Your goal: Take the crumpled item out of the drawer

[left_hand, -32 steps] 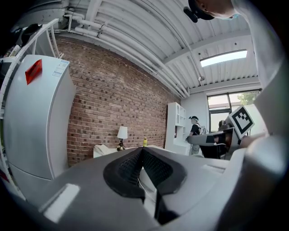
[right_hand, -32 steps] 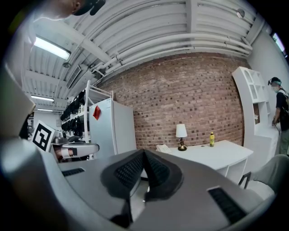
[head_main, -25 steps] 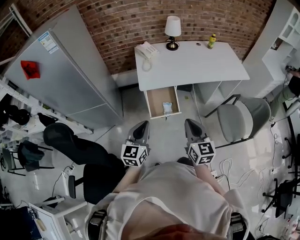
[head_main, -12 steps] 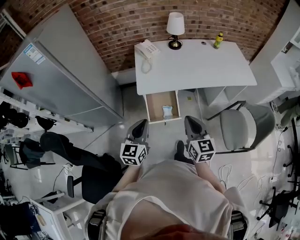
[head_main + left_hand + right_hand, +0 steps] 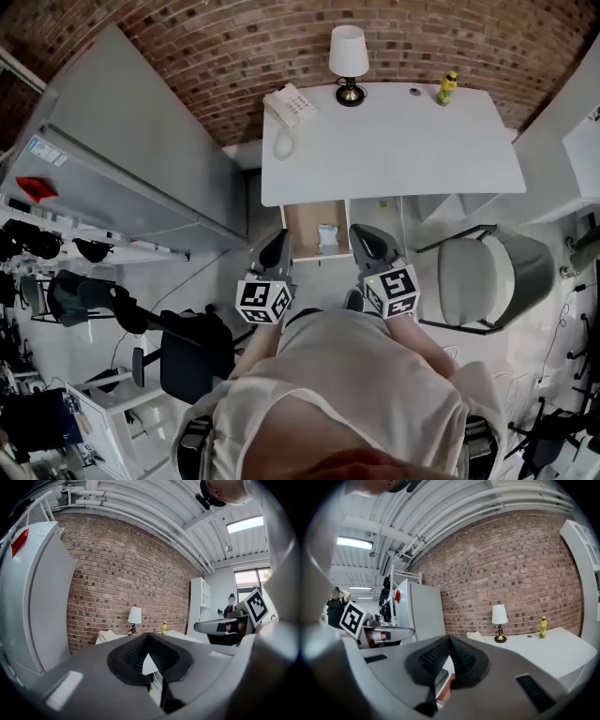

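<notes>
The white desk (image 5: 394, 141) has its wooden drawer (image 5: 302, 221) pulled open below the front edge. Inside lies the crumpled item (image 5: 326, 234), a small pale blue-white packet. My left gripper (image 5: 277, 240) points at the drawer's left front corner, short of it, with jaws shut and empty. My right gripper (image 5: 360, 233) is just right of the drawer, beside the crumpled item, also shut with nothing held. In the left gripper view the left gripper (image 5: 148, 637) shows its pads meeting; the right gripper (image 5: 450, 640) shows the same in its own view.
A lamp (image 5: 348, 54), a telephone (image 5: 289, 105) and a yellow bottle (image 5: 448, 86) stand on the desk. A grey fridge (image 5: 131, 159) fills the left side. A grey chair (image 5: 483, 272) is at the right, a black office chair (image 5: 187, 352) at the lower left.
Both grippers have moved forward toward the desk together. The drawer and the crumpled item now lie right at their tips instead of well ahead of them.
</notes>
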A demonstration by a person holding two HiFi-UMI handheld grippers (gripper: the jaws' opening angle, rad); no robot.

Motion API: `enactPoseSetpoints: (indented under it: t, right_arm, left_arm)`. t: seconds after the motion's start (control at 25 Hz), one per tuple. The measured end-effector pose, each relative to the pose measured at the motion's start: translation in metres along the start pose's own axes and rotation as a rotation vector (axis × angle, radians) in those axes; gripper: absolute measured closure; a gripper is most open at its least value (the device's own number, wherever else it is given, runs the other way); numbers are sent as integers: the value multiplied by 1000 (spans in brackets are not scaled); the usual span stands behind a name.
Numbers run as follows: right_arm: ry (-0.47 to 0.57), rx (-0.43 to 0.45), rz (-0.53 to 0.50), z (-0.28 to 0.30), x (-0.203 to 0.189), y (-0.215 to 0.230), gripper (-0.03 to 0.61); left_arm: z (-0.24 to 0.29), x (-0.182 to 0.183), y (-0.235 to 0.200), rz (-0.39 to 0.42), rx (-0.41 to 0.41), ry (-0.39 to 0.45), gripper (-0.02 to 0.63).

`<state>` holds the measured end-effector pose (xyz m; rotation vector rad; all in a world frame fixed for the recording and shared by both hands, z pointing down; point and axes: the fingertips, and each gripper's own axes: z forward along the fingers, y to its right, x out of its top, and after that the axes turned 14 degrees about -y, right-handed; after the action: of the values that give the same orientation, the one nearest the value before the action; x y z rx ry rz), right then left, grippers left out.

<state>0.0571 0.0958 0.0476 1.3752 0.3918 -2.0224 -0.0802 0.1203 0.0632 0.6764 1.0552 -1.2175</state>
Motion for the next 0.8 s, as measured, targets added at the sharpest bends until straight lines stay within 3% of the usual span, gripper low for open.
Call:
enactPoseSetpoints:
  t: [0.28,0.8]
  right_arm:
    - [-1,-5,6,16,9,32,571]
    - [-6,-119,46,62,27,41,571]
  left_arm:
    - [35,19,2,16,-11,4,606]
    - [59,21,-48,30,-93,-37,606]
